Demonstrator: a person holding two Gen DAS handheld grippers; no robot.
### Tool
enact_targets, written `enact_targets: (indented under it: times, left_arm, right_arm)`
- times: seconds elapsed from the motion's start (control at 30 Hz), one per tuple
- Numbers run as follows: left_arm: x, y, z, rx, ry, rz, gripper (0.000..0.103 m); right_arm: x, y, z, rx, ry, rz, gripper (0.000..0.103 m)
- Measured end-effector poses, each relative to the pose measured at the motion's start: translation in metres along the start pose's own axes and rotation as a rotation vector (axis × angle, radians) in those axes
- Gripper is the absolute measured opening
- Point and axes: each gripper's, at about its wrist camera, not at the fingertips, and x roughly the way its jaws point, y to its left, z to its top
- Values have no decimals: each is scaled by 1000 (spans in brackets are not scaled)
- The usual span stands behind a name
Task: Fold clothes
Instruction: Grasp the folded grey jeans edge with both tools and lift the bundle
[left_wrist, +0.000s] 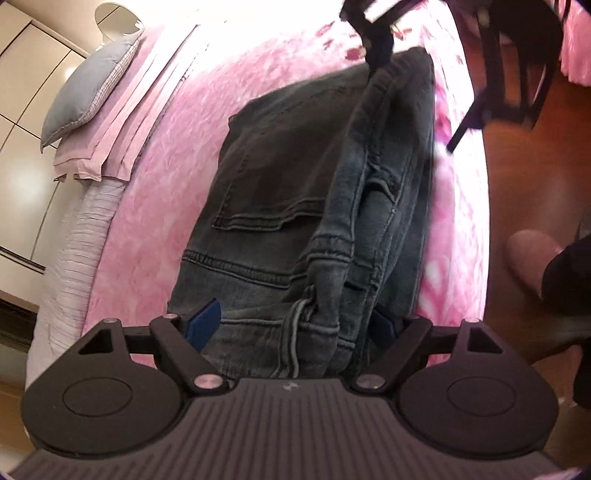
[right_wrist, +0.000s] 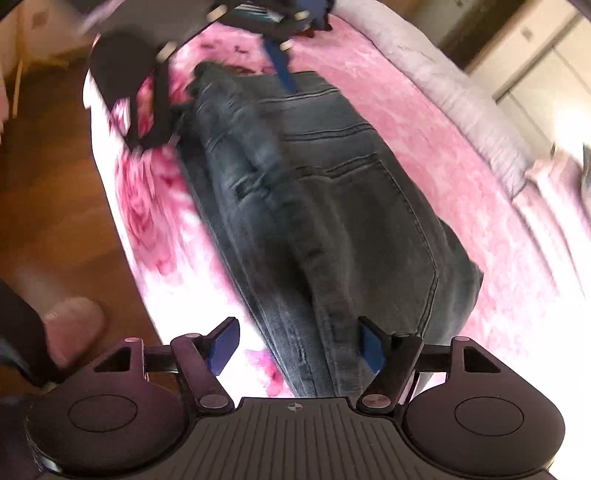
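Dark grey-blue jeans (left_wrist: 295, 192) lie folded lengthwise on a pink bedspread (left_wrist: 155, 221), back pocket up. My left gripper (left_wrist: 293, 325) stands wide at the waistband end. The bunched waistband lies between its blue pads, and I see no squeeze on it. My right gripper (right_wrist: 295, 347) is at the opposite end of the jeans (right_wrist: 332, 221), jaws apart, with the folded edge lying between the pads. In the left wrist view the right gripper (left_wrist: 376, 40) shows as a dark shape at the far end. One blue finger (right_wrist: 284, 75) of the left gripper shows blurred in the right wrist view.
A grey pillow (left_wrist: 85, 92) and folded pink sheets (left_wrist: 110, 129) lie at the head of the bed. Wooden floor (left_wrist: 535, 184) runs along the bed's edge, with a dark chair (left_wrist: 517, 74) on it and a person's slippered foot (right_wrist: 74, 325). Cream wardrobe doors (left_wrist: 22, 92) stand beyond.
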Motion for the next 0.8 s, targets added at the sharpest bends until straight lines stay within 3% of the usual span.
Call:
enact_targets:
  times: [0.1, 0.2, 0.3, 0.37, 0.4, 0.47, 0.67, 0.73, 0.77, 0.8]
  left_arm:
    - [-3, 6, 0, -19, -3, -18, 82]
    - [-4, 6, 0, -27, -4, -30, 82]
    - [-6, 1, -1, -10, -3, -19, 81]
    - [-9, -8, 0, 22, -9, -3, 82]
    - [-13, -14, 0, 42, -19, 4, 83]
    - [-17, -25, 1, 75, -39, 21, 90]
    - [3, -62, 3, 230, -21, 99, 92]
    - [15, -69, 1, 280, 1, 158, 93]
    - [16, -67, 1, 274, 3, 171, 91]
    - [16, -62, 2, 247, 7, 188, 79]
  right_arm:
    - [17, 6, -2, -62, 8, -38, 74]
    - [29, 14, -6, -148, 1, -75, 94]
    - [31, 3, -4, -118, 1, -74, 93]
    - [25, -11, -1, -57, -2, -66, 63]
    - [21, -16, 2, -42, -4, -54, 53]
    - [13, -25, 6, -23, -13, -32, 44]
    - [-2, -50, 18, 26, -28, -3, 40]
    - [-8, -53, 22, 28, -29, -1, 40]
    - [-10, -53, 23, 31, -30, 1, 40]
    - [-11, -51, 21, 37, -27, 2, 40]
